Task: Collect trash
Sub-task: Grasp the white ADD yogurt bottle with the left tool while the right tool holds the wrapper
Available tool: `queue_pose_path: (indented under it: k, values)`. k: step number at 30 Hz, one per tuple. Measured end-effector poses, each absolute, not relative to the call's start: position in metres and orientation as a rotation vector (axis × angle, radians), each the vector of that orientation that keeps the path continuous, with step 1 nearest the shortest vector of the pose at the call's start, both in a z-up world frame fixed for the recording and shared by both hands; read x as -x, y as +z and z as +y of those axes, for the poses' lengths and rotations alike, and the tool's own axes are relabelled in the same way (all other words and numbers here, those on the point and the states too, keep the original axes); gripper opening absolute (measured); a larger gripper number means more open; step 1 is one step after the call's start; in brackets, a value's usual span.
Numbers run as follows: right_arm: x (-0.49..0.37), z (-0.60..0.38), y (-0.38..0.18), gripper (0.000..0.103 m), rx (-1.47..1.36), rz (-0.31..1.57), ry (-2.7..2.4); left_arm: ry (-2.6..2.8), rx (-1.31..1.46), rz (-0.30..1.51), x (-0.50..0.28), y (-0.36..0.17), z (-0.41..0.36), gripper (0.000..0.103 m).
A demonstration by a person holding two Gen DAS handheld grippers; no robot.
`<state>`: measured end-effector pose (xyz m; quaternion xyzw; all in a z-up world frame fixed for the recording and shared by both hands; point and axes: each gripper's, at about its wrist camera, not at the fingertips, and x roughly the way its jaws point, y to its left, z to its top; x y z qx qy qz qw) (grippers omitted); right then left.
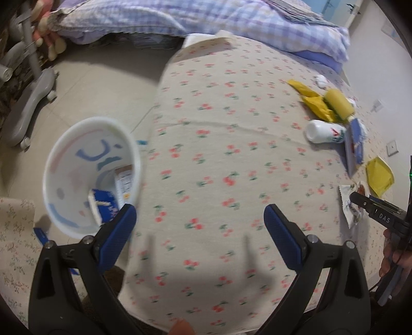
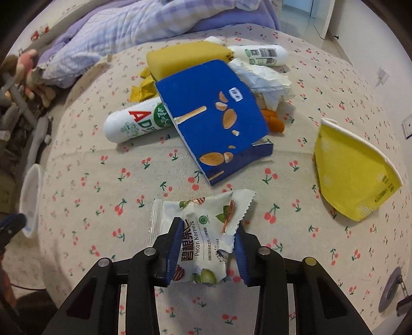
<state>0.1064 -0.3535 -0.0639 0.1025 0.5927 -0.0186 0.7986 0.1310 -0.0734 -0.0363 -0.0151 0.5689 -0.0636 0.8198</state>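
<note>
My right gripper (image 2: 209, 225) is shut on a white pecan kernels packet (image 2: 203, 232), which crumples between its blue pads just above the cherry-print bedsheet (image 2: 128, 206). Beyond it lie a blue almond box (image 2: 213, 121), a white bottle (image 2: 131, 122), a second bottle (image 2: 260, 54), a yellow pack (image 2: 185, 58) and a flattened yellow cup (image 2: 352, 170). My left gripper (image 1: 199, 210) is open over bare sheet with nothing between its fingers. A white bin (image 1: 54, 165) beside the bed, left of that gripper, holds a blue box and a carton. In the left wrist view the right gripper (image 1: 360, 199) is at the far right.
A lilac checked quilt (image 1: 206, 23) is heaped at the head of the bed. A grey chair base (image 1: 33, 98) stands on the tiled floor (image 1: 103, 85) left of the bed. Crumpled white paper (image 2: 265, 80) and an orange scrap (image 2: 274, 121) lie among the trash.
</note>
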Motion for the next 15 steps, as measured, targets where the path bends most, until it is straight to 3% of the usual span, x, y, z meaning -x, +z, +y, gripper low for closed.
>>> queue_pose_path:
  k: [12, 15]
  values:
    - [-0.09, -0.396, -0.032, 0.038, -0.333, 1.173, -0.05, -0.363, -0.099, 1.114, -0.168, -0.035, -0.176, 0.099]
    - [-0.094, -0.408, -0.031, 0.038, -0.355, 1.164, -0.064, -0.432, -0.174, 1.057, -0.177, -0.032, -0.203, 0.094]
